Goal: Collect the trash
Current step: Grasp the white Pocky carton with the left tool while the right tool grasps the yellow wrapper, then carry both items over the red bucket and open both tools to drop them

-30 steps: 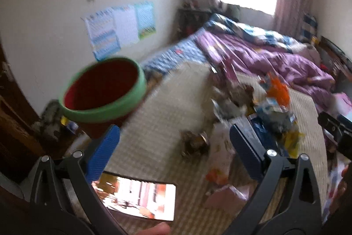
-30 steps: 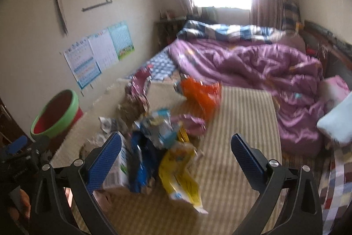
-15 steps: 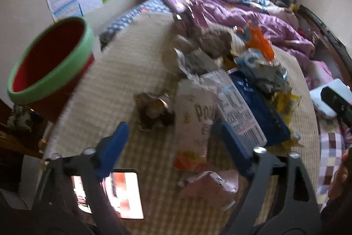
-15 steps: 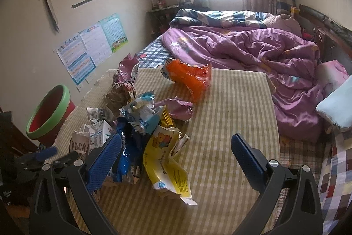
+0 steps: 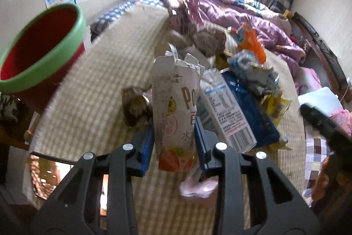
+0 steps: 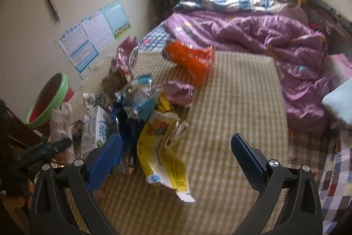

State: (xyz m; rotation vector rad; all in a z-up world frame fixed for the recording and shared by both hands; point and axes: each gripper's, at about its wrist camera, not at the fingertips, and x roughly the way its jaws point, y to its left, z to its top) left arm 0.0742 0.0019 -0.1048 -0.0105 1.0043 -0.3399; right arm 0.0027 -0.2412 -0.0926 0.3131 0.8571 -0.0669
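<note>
A: Where's the carton [image 5: 176,107]?

B: Upright on the mat [image 5: 92,89], at the near edge of the litter pile [image 5: 242,72]; the left gripper [image 5: 173,138] has just been closing, and its pads now press both sides low down.

A: And the right gripper [image 6: 176,153]?

B: Spread wide, nothing between, above the yellow wrapper [image 6: 162,142].

A: Advice?

B: Lift straight; I'd avoid crushing it; then swing left to the bin [image 5: 41,47].
</note>
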